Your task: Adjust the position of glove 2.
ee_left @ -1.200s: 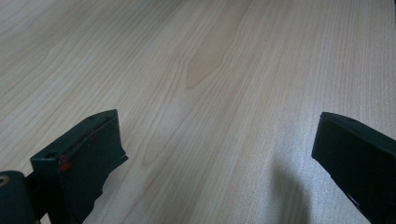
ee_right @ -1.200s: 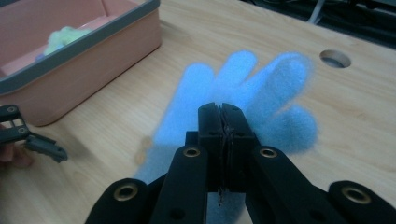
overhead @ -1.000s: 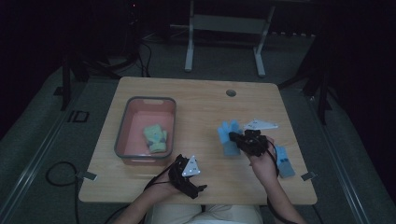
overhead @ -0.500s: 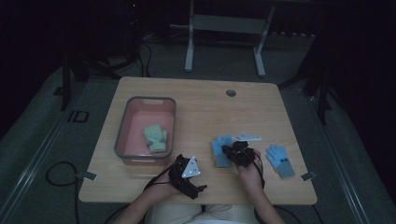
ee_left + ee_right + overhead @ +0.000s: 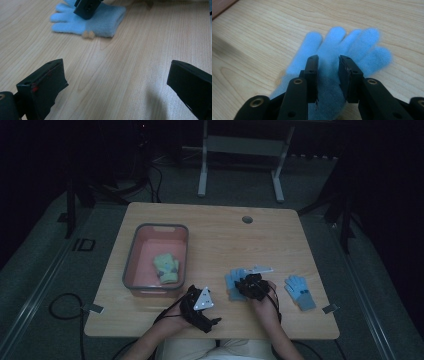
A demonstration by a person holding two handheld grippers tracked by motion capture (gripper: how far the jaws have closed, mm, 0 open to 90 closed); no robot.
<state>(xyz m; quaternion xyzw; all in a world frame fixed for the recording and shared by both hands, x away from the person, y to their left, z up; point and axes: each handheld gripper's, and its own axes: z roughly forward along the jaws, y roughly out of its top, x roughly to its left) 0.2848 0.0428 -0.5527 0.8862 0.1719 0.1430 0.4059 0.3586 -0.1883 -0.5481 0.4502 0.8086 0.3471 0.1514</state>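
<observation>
A light blue glove (image 5: 231, 283) lies flat on the wooden table (image 5: 220, 240), fingers pointing away (image 5: 352, 42). My right gripper (image 5: 248, 287) stands over its cuff end. The jaws (image 5: 328, 60) have just been opening and now stand slightly apart, the fabric showing in the gap below them, not pinched. The second blue glove (image 5: 299, 292) lies to the right. My left gripper (image 5: 202, 307) rests near the front edge, wide open (image 5: 117, 72) over bare wood, facing the blue glove (image 5: 105, 20) and the right gripper's jaw (image 5: 86, 7).
A pink bin with a grey rim (image 5: 131, 262) stands at the table's left and holds a green pair of gloves (image 5: 166, 268). A round cable hole (image 5: 247, 219) sits near the far edge. Metal stand legs (image 5: 202, 175) are on the floor behind the table.
The right gripper came left and down with the blue glove, laid it on the table and parted its jaws. The left gripper stayed put.
</observation>
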